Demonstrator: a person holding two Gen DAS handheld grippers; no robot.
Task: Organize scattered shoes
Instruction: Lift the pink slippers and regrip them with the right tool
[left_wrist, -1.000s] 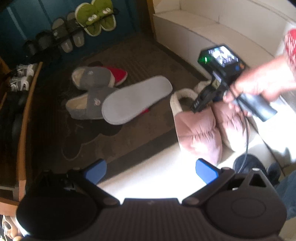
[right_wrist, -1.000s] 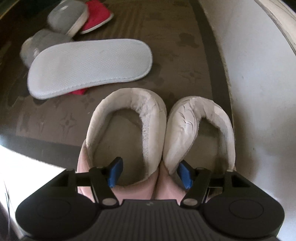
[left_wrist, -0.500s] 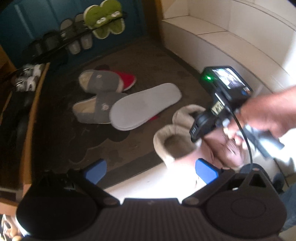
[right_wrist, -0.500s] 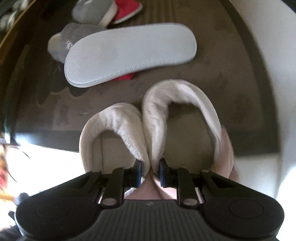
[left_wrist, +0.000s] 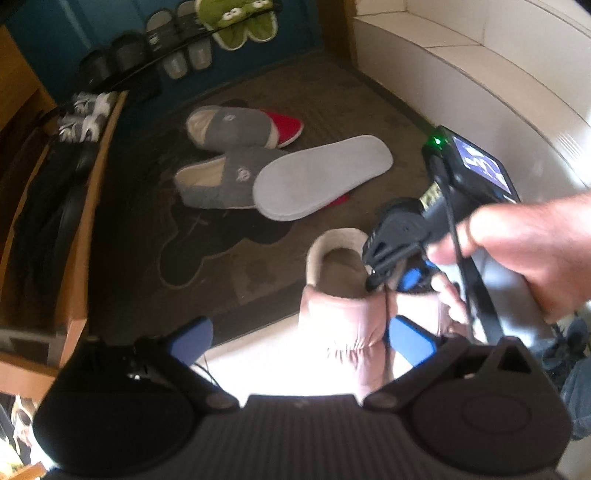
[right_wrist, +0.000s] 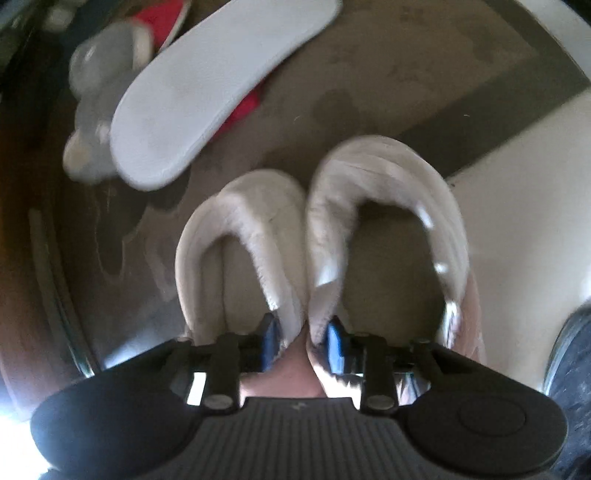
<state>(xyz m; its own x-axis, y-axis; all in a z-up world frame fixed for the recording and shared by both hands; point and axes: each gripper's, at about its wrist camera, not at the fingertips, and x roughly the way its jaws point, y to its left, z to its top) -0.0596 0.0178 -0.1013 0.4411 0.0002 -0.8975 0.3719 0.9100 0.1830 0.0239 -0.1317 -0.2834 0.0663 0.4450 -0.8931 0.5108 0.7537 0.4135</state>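
Observation:
A pair of pink quilted slippers (right_wrist: 240, 229) with cream fleece lining lies side by side at the edge of the dark rug (right_wrist: 369, 92). My right gripper (right_wrist: 303, 341) points down at them. Its jaws are opening, and the two touching inner walls of the pair are still pinched between its blue pads. In the left wrist view the pair (left_wrist: 343, 325) sits just ahead of my left gripper (left_wrist: 301, 336), which is open and holds nothing. There a hand holds the right gripper (left_wrist: 399, 273) over the slippers' heels.
Two grey slippers (left_wrist: 221, 181), an upturned pale sole (left_wrist: 321, 177) and a red slipper (left_wrist: 286, 125) lie scattered on the rug. A wall rack (left_wrist: 184, 48) holds sandals and green slippers. A wooden shelf (left_wrist: 92, 206) stands left, a white bench (left_wrist: 480, 74) right.
The right gripper closed on the pink pair's inner walls, rolled, and swung the pair away from the white bench onto the rug's edge. Its jaws now stand slightly wider. The left gripper drifted forward.

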